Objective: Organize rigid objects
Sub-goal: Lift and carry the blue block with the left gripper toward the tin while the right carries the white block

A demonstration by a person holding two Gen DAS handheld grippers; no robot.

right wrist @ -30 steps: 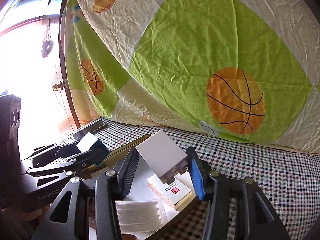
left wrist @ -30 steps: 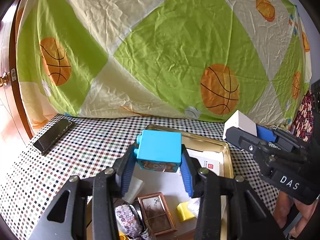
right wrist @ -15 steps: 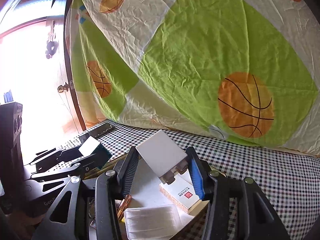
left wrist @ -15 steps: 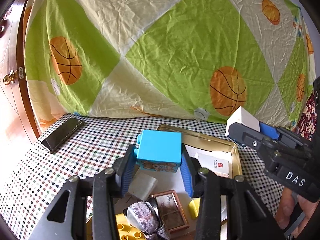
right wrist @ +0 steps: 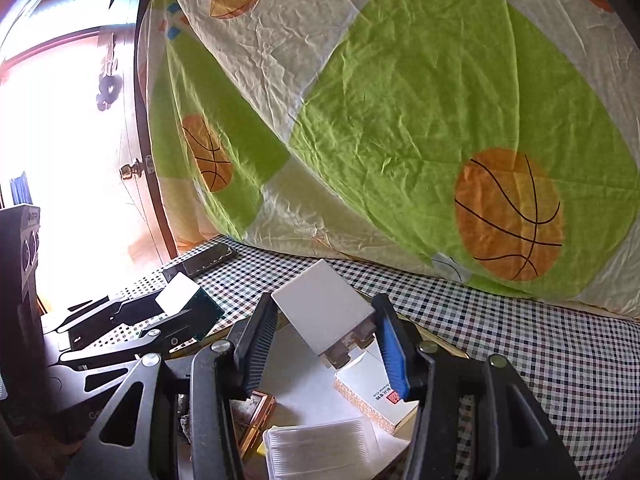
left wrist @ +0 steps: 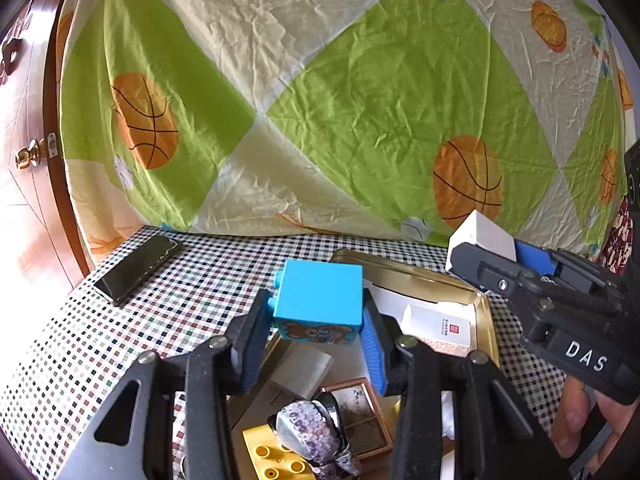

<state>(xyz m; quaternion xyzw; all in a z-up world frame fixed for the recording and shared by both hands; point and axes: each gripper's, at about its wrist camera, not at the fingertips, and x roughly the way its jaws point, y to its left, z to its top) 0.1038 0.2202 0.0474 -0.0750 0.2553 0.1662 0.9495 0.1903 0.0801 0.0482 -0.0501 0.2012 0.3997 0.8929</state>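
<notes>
As both grippers' fingers clamp a blue block [left wrist: 318, 300] and a white charger [right wrist: 324, 312] over the tray [left wrist: 416, 276], either could slip out if the grip slackens.

Two close wrist views, shared gold tray [left wrist: 486, 308]

1. You have a wrinkled bedsheet [left wrist: 320, 120] hanging behind the table, cream and green with orange basketballs.
2. You see a checkered tablecloth [left wrist: 120, 340] covering the table.
3. You have a wooden door [left wrist: 28, 200] with a brass knob [left wrist: 26, 156] at the left, washed out by bright light.
</notes>
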